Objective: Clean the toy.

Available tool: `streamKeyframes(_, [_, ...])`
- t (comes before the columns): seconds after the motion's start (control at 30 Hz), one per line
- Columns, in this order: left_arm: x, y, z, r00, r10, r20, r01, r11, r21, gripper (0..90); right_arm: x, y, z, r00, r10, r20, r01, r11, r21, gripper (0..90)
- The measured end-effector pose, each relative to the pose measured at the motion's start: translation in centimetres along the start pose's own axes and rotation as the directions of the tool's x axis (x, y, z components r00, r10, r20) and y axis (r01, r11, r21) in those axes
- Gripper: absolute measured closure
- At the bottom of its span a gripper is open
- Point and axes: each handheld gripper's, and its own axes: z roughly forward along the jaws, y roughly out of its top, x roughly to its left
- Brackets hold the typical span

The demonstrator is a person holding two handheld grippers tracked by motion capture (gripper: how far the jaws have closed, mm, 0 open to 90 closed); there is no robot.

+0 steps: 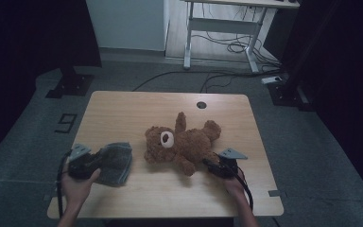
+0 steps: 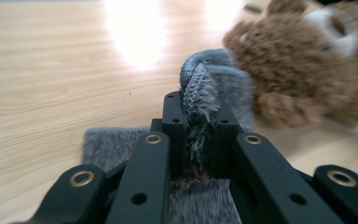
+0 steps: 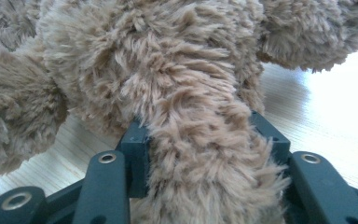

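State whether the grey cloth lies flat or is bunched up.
Bunched: the grey cloth is rumpled, and a raised fold is pinched between the left gripper jaws.

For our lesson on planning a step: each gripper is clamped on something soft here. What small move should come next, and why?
Probably lift the grey cloth a little toward the teddy bear. The left gripper is shut on a fold of the cloth, right beside the bear's head, while the right gripper grips a limb, seemingly steadying the bear.
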Motion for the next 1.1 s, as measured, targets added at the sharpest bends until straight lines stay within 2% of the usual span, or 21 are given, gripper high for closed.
streamKeyframes(0.07, [0.2, 0.0, 2.4, 0.9998, 0.001, -0.019, 0.0, 0.998, 0.062, 79.6, 0.0, 0.0, 0.0, 1.0, -0.001, -0.001, 0.001, 1.0, 0.0, 50.9])
streamKeyframes(0.17, [0.5, -0.6, 5.1, 0.9987, 0.008, -0.05, 0.0, 0.9878, 0.156, 79.1, -0.1, 0.0, 0.0, 1.0, 0.001, -0.005, -0.001, 1.0, -0.001, 50.8])
streamKeyframes(0.23, [0.7, -1.3, 6.0, 0.9981, 0.02, -0.059, -0.007, 0.9794, 0.202, 78.7, -0.1, -0.1, 0.0, 1.0, 0.0, -0.007, 0.0, 1.0, 0.001, 50.7])
streamKeyframes(0.33, [1.2, -2.6, 6.0, 0.9977, 0.023, -0.063, -0.008, 0.973, 0.231, 78.7, -0.1, -0.1, 0.0, 1.0, 0.001, -0.009, -0.001, 1.0, 0.003, 50.6])
streamKeyframes(0.37, [1.4, -2.9, 5.6, 0.9978, 0.018, -0.064, -0.004, 0.9761, 0.217, 78.8, -0.1, -0.1, 0.0, 1.0, 0.002, -0.009, -0.002, 1.0, 0.002, 50.6])
streamKeyframes(0.47, [1.7, -3.8, 4.1, 0.9957, 0.046, -0.081, -0.026, 0.9735, 0.227, 79.1, -0.1, -0.1, 0.0, 1.0, 0.003, -0.008, -0.003, 1.0, 0.004, 50.6])
streamKeyframes(0.53, [2.3, -4.6, 3.0, 0.9971, 0.029, -0.071, -0.012, 0.9749, 0.222, 79.0, -0.1, -0.1, 0.0, 1.0, 0.004, -0.009, -0.004, 1.0, 0.004, 50.6])
streamKeyframes(0.67, [3.7, -5.9, 0.8, 0.997, -0.003, -0.078, 0.02, 0.9768, 0.213, 78.9, -0.2, -0.1, 0.0, 0.9998, 0.011, -0.015, -0.011, 1.0, 0.005, 50.0])
streamKeyframes(0.77, [4.4, -6.5, -0.1, 0.9973, -0.023, -0.069, 0.037, 0.9786, 0.202, 77.7, -0.2, -0.1, 0.1, 0.9997, 0.015, -0.018, -0.015, 1.0, 0.009, 48.4])
streamKeyframes(0.9, [3.8, -6.2, 0.0, 0.9985, -0.018, -0.053, 0.028, 0.9825, 0.184, 67.5, -0.2, 0.1, -0.1, 0.9999, 0.004, -0.01, -0.004, 1.0, 0.005, 40.5])
streamKeyframes(0.97, [3.3, -5.7, 0.2, 0.9992, -0.013, -0.039, 0.02, 0.9858, 0.167, 57.4, -0.2, 0.2, -0.4, 0.9999, 0.014, -0.004, -0.014, 1.0, -0.015, 34.6])
streamKeyframes(1.1, [2.7, -4.7, 0.0, 0.9996, -0.006, -0.027, 0.009, 0.9933, 0.116, 46.6, -0.4, 0.3, -1.1, 0.9999, 0.014, -0.009, -0.014, 0.999, -0.035, 31.8])
